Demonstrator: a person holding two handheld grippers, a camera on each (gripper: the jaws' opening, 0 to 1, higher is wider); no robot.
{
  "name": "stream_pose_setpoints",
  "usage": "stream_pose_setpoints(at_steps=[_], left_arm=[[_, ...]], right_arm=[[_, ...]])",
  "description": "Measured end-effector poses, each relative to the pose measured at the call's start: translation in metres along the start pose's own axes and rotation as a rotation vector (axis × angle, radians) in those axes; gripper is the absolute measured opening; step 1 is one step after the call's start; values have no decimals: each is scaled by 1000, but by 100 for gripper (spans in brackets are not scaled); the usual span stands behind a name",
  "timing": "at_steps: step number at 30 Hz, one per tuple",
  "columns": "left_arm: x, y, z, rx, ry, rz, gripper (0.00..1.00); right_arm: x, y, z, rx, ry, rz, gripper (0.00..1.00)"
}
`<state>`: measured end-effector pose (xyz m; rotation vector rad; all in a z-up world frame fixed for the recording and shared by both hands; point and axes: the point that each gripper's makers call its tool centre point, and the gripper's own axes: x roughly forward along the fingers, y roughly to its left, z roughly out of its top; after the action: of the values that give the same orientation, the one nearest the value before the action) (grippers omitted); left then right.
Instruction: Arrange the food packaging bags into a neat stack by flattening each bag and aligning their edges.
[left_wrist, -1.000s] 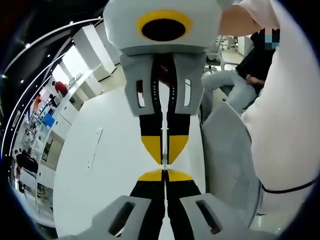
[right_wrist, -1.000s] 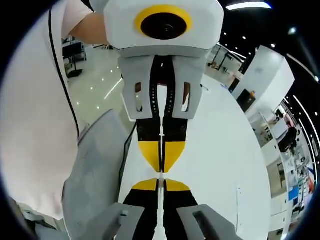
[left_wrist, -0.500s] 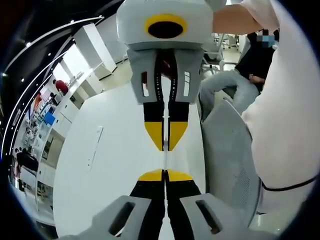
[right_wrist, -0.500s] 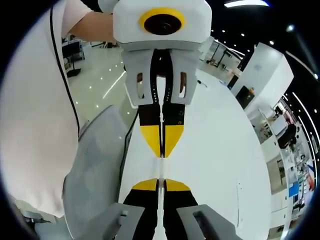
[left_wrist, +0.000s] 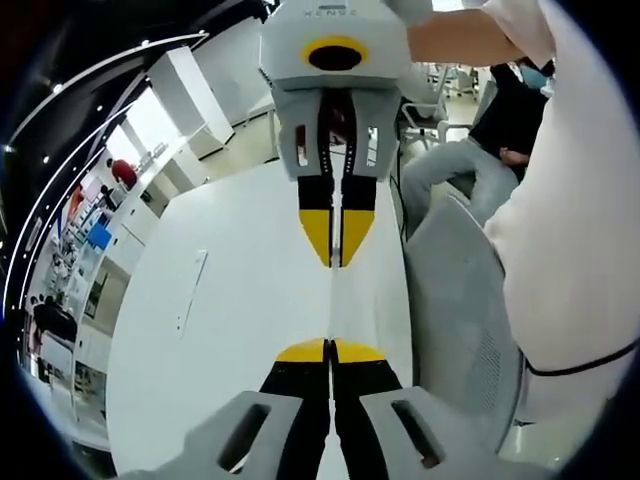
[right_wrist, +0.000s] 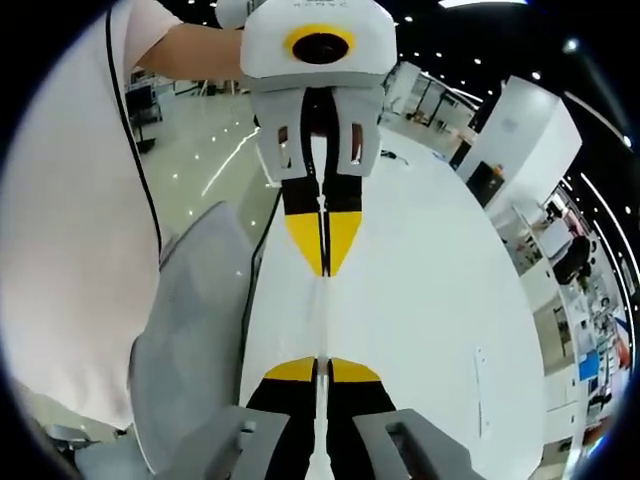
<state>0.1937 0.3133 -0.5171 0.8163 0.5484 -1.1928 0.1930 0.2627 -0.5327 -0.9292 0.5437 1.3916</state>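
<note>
The white table (left_wrist: 230, 320) lies bare and wide beyond both tongs, a grey chair (left_wrist: 460, 300) at its near edge. The left gripper (left_wrist: 329, 345) and right gripper (right_wrist: 321, 362) face each other tip to tip, apart, both clenched on nothing.

White table (left_wrist: 230, 300): we note a plain, flat top running from near to far. Above it the left gripper (left_wrist: 330, 345), near, and the right gripper (left_wrist: 335, 262), far, point tip to tip, apart, each with jaws pressed together.

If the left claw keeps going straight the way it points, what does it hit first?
Most likely the right claw, which faces it tip to tip above the white table; both are shut, and the gap's depth is unclear.
</note>
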Motion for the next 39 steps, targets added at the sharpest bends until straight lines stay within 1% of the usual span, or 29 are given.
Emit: stream_pose_setpoints(at_steps=[9,17,24,31,35,39], left_arm=[[-1,2,-3,-7,-1,2,0],[0,3,-2,-7,-3,2,0],[-1,5,-3,-18,-6,6,0],[0,5,-2,-18,-8,4,0],[1,6,1,-24,-17,5,0],[2,5,0,-25,-14,0,0]], right_arm=[[-11,-1,-15,25,14,-13,0],[-18,-1,-19,35,14,-19,0],[-27,-2,-28,44,25,-26,0],[-32,-2,-35,49,31,-36,0],[-39,-4,-42,54,46,-45,0],[-42,-4,-48,60,56,-49,0]])
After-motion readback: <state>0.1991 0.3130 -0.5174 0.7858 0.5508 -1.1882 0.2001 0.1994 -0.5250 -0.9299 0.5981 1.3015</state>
